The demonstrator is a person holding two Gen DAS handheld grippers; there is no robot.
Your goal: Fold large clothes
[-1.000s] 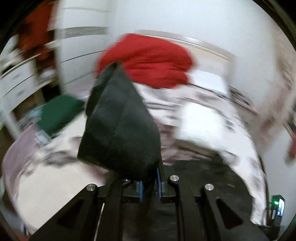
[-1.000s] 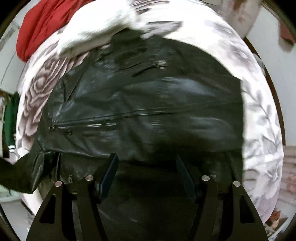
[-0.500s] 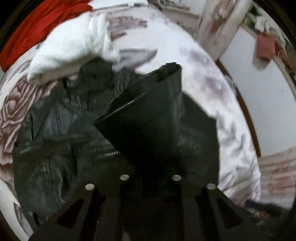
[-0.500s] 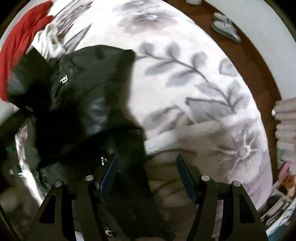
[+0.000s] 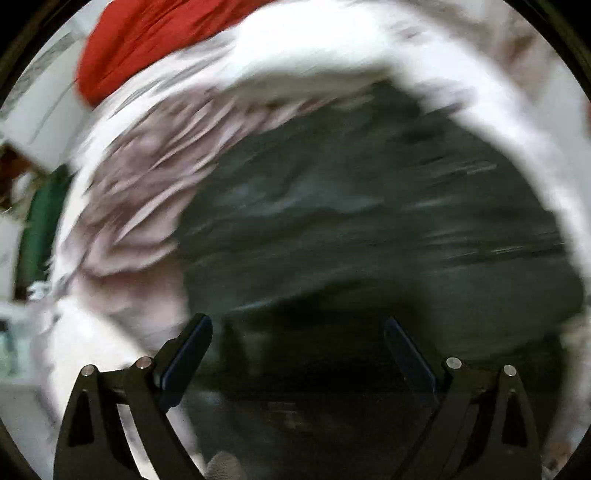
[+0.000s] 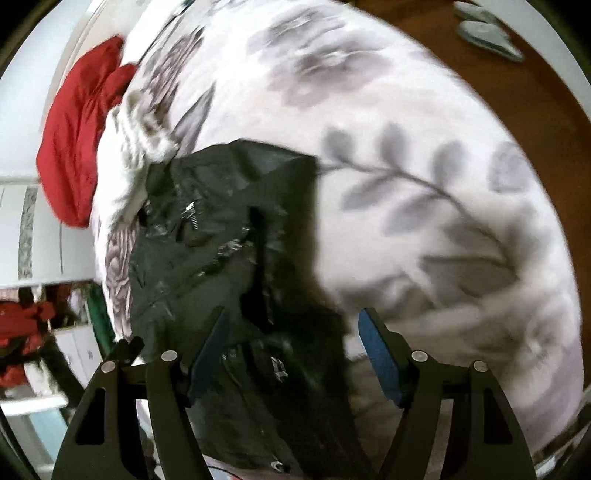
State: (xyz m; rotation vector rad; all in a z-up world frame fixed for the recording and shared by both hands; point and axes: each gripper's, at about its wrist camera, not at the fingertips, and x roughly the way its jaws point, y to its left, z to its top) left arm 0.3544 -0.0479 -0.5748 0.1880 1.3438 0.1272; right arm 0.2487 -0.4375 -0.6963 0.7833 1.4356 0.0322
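Observation:
A black leather jacket (image 6: 229, 229) lies partly folded on a bed with a white floral cover (image 6: 424, 192). In the left wrist view the jacket (image 5: 369, 229) fills the middle, blurred by motion. My left gripper (image 5: 297, 338) is open and empty just above the jacket. My right gripper (image 6: 291, 330) is open and empty, over the jacket's near right edge; its left finger (image 6: 210, 347) is over black leather, its right finger (image 6: 376, 347) over the bed cover.
A red garment (image 6: 77, 147) and a white garment (image 6: 140, 140) lie at the head of the bed. A green item (image 5: 44, 221) sits at the bed's left side. Wooden floor with slippers (image 6: 484, 29) lies beyond the bed's far side.
My left gripper has let go of the jacket fold it held and opened wide, and now hangs low over the jacket. My right gripper stays open and has shifted slightly.

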